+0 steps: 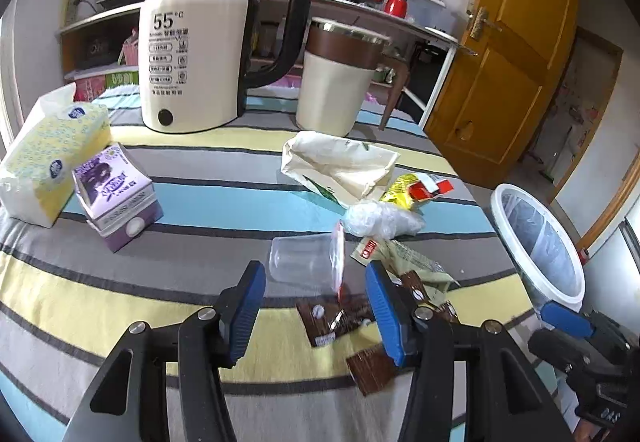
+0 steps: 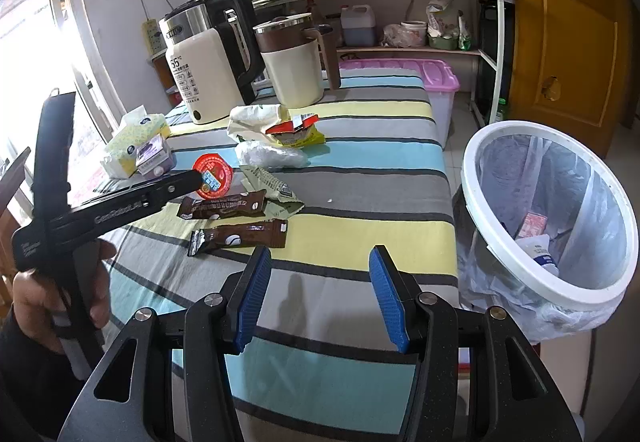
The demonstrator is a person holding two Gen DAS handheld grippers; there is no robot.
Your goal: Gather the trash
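Clearly, kettle (image 1: 192,53) label reads "55°C"; left gripper (image 2: 196,177) marked "GenRobot.AI".

tablecloth (image 2: 360,177) — blue, yellow, grey stripes | bin (image 2: 520,266) white | sachets (image 2: 240,236) brown (white print)

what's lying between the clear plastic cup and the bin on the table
In the left wrist view, a crumpled green wrapper and brown sachets lie between the clear plastic cup and the bin.
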